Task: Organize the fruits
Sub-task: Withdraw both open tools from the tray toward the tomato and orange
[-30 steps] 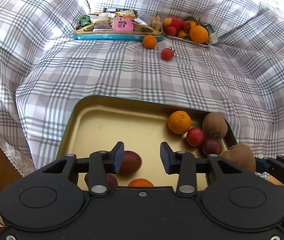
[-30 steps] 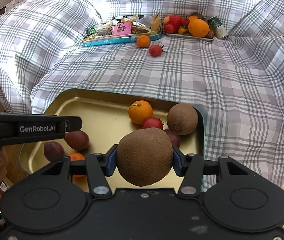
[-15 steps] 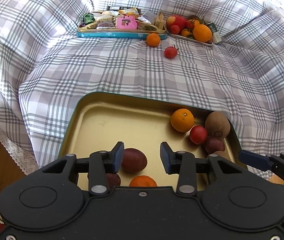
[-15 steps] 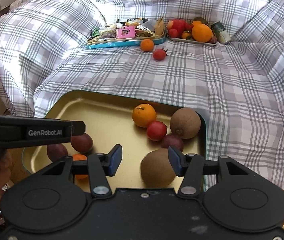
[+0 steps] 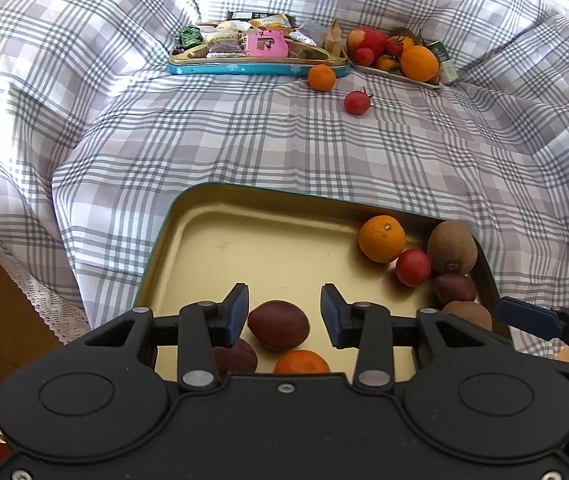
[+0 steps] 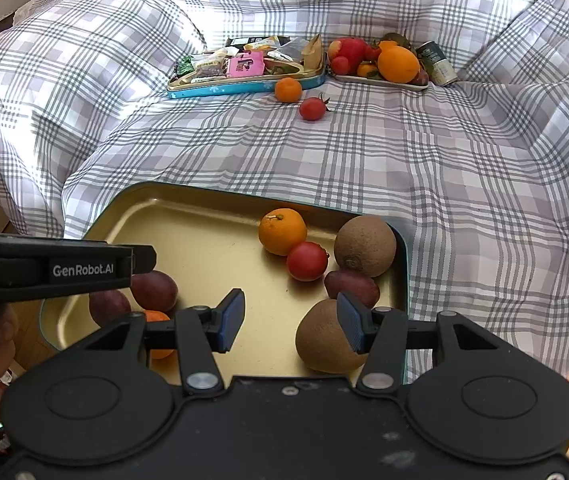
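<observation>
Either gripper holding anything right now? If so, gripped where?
Nothing held. Left gripper is open above the gold tray. Right gripper is open too; the brown kiwi lies in the tray, free.

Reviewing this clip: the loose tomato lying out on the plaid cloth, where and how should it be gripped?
Grip the tomato across its round red middle, coming down from above with the fingers on its near and far sides. Its green stem sticks out sideways to the right, and the small orange sits close on the upper left, so those sides are poorer.

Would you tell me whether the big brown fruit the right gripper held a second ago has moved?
Yes: the brown fruit left the right gripper and now rests lower, in the gold tray.
</observation>
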`<state>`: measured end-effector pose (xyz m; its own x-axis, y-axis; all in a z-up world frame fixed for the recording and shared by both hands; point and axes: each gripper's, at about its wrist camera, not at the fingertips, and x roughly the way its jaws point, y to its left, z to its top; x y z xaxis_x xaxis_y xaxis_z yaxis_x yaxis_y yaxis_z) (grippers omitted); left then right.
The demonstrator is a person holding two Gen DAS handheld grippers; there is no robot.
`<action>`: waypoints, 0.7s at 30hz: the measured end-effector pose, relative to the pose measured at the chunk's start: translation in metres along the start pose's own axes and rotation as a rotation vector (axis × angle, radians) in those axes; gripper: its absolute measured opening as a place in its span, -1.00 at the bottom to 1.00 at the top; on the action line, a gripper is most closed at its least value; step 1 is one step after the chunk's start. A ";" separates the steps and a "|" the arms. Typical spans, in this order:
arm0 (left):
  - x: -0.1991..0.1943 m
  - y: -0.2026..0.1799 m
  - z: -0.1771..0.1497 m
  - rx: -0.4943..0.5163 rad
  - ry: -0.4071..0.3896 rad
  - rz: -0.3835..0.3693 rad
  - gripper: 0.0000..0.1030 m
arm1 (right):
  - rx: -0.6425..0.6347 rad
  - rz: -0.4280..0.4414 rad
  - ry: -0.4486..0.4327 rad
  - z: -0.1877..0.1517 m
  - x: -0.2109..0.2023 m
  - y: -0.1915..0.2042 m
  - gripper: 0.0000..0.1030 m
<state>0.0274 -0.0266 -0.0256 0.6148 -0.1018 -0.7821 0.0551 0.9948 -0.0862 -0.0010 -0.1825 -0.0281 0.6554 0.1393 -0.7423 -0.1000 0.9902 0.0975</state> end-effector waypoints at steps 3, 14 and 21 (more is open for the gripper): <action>0.001 -0.001 0.000 0.010 0.005 0.027 -0.08 | 0.005 -0.003 0.001 0.000 0.000 -0.001 0.07; 0.003 -0.002 -0.001 0.036 0.029 0.055 -0.08 | 0.024 -0.015 0.005 0.001 0.002 -0.002 0.07; 0.001 -0.003 -0.003 0.052 0.027 0.058 -0.08 | 0.036 -0.025 0.010 0.000 0.003 0.000 0.07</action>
<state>0.0255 -0.0298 -0.0277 0.5965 -0.0439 -0.8014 0.0613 0.9981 -0.0091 0.0009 -0.1824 -0.0299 0.6495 0.1145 -0.7517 -0.0566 0.9931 0.1023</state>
